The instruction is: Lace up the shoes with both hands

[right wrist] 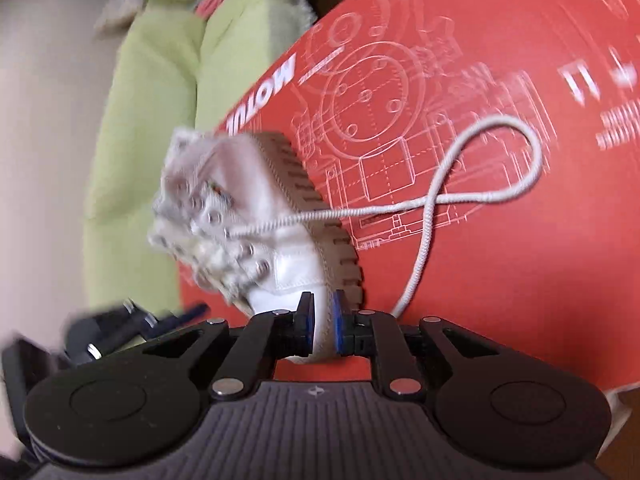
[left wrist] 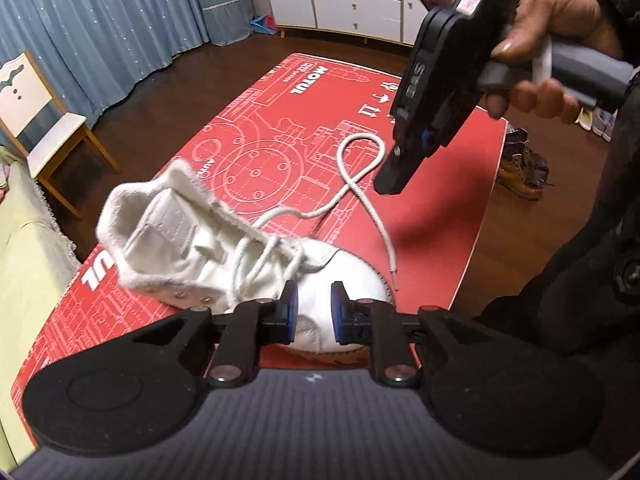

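With the white shoe (left wrist: 224, 240) on the red bench (left wrist: 448, 240), both grippers, left gripper (left wrist: 313, 312) and right gripper (left wrist: 394, 178), hang part-open and empty, so regrasping the looped lace (left wrist: 362, 184) seems next.

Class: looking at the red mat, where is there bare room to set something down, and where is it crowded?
Bare mat lies beyond the white shoe, toward the far edge by the MOTUL lettering. Another bare strip runs along the left edge below the shoe's collar. It is crowded right of the shoe, where the looped lace lies under the right gripper.
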Demonstrator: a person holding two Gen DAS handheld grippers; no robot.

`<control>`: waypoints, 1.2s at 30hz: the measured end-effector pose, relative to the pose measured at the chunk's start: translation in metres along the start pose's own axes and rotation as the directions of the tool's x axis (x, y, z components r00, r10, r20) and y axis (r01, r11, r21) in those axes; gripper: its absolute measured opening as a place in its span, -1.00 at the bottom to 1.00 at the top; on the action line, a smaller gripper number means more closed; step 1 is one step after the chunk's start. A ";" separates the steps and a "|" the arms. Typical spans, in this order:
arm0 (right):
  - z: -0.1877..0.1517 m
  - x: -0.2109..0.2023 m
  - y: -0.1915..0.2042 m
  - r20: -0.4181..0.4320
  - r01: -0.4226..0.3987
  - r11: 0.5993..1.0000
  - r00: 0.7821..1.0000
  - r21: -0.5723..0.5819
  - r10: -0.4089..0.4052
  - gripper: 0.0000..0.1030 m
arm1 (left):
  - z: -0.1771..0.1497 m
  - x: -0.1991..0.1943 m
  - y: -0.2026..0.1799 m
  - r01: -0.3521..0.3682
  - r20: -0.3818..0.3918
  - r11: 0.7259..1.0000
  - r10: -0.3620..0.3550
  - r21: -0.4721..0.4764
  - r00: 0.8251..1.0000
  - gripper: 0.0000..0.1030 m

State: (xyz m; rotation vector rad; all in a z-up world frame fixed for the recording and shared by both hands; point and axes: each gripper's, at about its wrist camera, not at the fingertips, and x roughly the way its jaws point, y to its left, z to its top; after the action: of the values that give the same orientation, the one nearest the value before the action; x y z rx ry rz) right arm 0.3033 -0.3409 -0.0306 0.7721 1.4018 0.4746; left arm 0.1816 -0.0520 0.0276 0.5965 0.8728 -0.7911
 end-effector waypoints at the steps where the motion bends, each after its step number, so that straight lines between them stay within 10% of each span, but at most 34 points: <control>1: 0.001 0.000 -0.003 0.007 0.048 0.999 0.999 0.021 -0.048 -0.67 | 0.001 0.001 -0.002 0.007 0.000 1.000 -0.007 0.004 1.000 -0.70; 11: -0.013 0.049 -0.037 -0.094 0.106 0.882 0.993 0.460 -0.071 -0.67 | -0.003 0.006 -0.006 0.033 -0.014 0.999 -0.033 0.013 0.999 -0.70; 25: -0.003 0.074 -0.030 -0.189 0.264 0.756 0.964 0.599 -0.187 -0.89 | -0.034 -0.010 0.009 0.001 -0.009 0.999 -0.002 -0.040 1.000 -0.70; 31: -0.002 0.071 -0.020 -0.198 0.302 0.799 0.953 0.520 -0.231 -1.00 | -0.030 -0.018 0.016 0.030 0.021 0.999 -0.029 -0.042 0.999 -0.70; 36: -0.017 0.038 -0.002 -0.066 0.117 0.841 0.993 0.528 -0.096 -1.00 | -0.012 -0.015 0.021 0.114 0.068 0.993 -0.111 -0.043 0.992 -0.70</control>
State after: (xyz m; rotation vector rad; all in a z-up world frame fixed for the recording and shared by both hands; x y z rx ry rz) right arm 0.2916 -0.3122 -0.0584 1.1266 1.6252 -0.0019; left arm 0.1873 -0.0260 0.0368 0.4809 0.8679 -0.8851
